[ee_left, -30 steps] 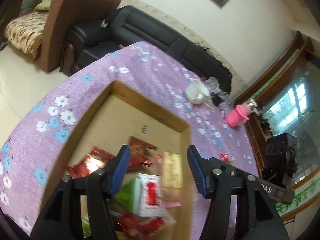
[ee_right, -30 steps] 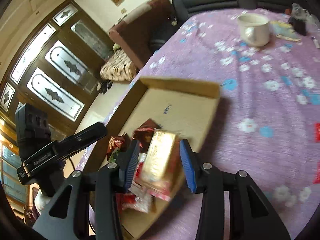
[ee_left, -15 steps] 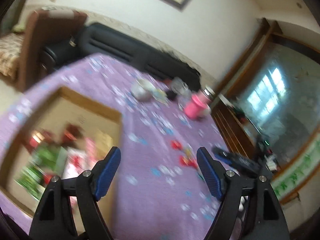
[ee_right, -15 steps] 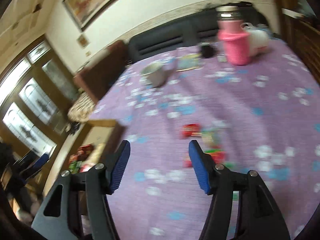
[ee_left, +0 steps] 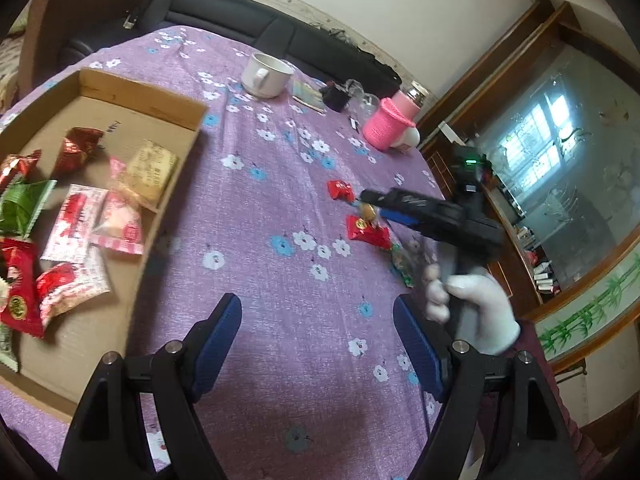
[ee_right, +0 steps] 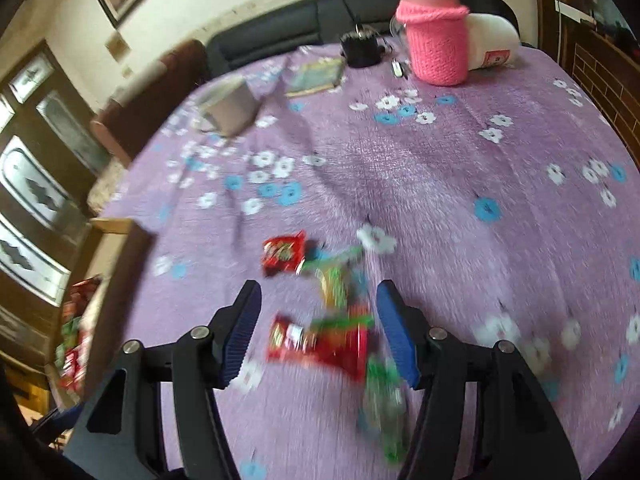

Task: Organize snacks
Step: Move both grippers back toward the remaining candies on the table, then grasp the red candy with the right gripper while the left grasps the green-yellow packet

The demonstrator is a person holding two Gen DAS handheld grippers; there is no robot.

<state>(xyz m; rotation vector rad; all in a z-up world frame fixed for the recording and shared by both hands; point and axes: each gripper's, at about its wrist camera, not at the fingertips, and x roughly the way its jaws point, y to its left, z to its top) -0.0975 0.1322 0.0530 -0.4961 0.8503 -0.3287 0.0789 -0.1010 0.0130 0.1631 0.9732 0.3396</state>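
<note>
A shallow cardboard tray (ee_left: 140, 100) on the purple flowered cloth holds several snack packets, among them a yellow one (ee_left: 150, 170). Loose packets lie to its right: a red one (ee_right: 284, 254), a green and orange one (ee_right: 334, 288) and a larger red one (ee_right: 320, 344). My right gripper (ee_right: 319, 296) hangs just above these, its jaws closing, with the packets between the fingers but the pads touching none. In the left wrist view a gloved hand (ee_left: 472, 308) holds that right gripper (ee_left: 372, 204) over them. My left gripper (ee_left: 316, 312) is open over bare cloth, holding nothing.
A white mug (ee_left: 266, 76), a jar in a pink knitted sleeve (ee_right: 436, 40), a white bottle on its side (ee_right: 492, 46), a small black object (ee_right: 360, 50) and a flat card (ee_right: 318, 76) stand at the table's far side. A black sofa lies beyond; a wooden cabinet (ee_left: 500, 264) is on the right.
Both grippers swung away from the tray to the loose packets on the cloth. The right gripper let go of the yellow packet, which now lies in the tray. The left jaws opened wider.
</note>
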